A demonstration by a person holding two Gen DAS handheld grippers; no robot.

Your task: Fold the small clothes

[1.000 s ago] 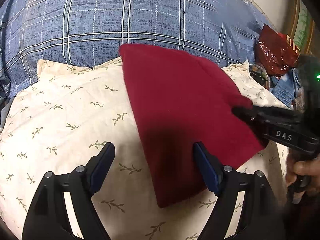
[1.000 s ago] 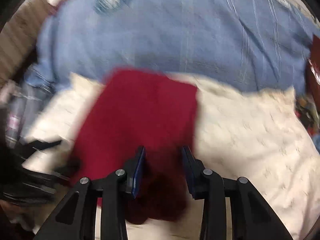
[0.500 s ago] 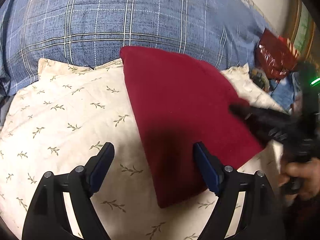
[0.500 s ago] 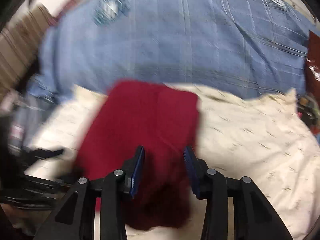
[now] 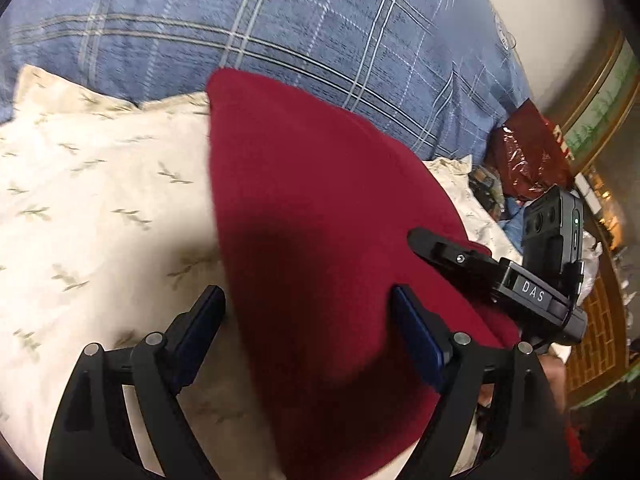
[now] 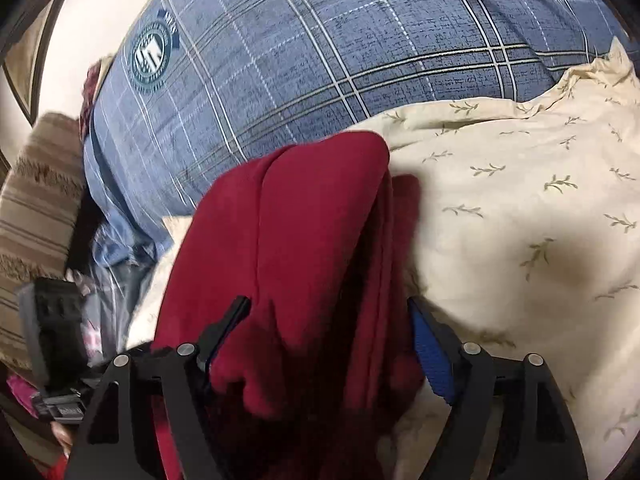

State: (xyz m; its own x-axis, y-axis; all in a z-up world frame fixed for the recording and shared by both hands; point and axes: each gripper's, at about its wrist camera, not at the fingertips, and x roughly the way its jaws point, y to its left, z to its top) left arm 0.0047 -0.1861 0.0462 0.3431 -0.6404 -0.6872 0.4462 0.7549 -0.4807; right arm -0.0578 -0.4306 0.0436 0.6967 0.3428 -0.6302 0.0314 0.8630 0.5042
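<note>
Folded dark red fleece garment lies on a cream pillow printed with small leaf sprigs, just in front of a blue plaid pillow. The left gripper has its fingers spread wide, straddling the garment's near edge without pressing it. The right gripper has just been opening; the bunched cloth sits between its parted fingers.
</note>
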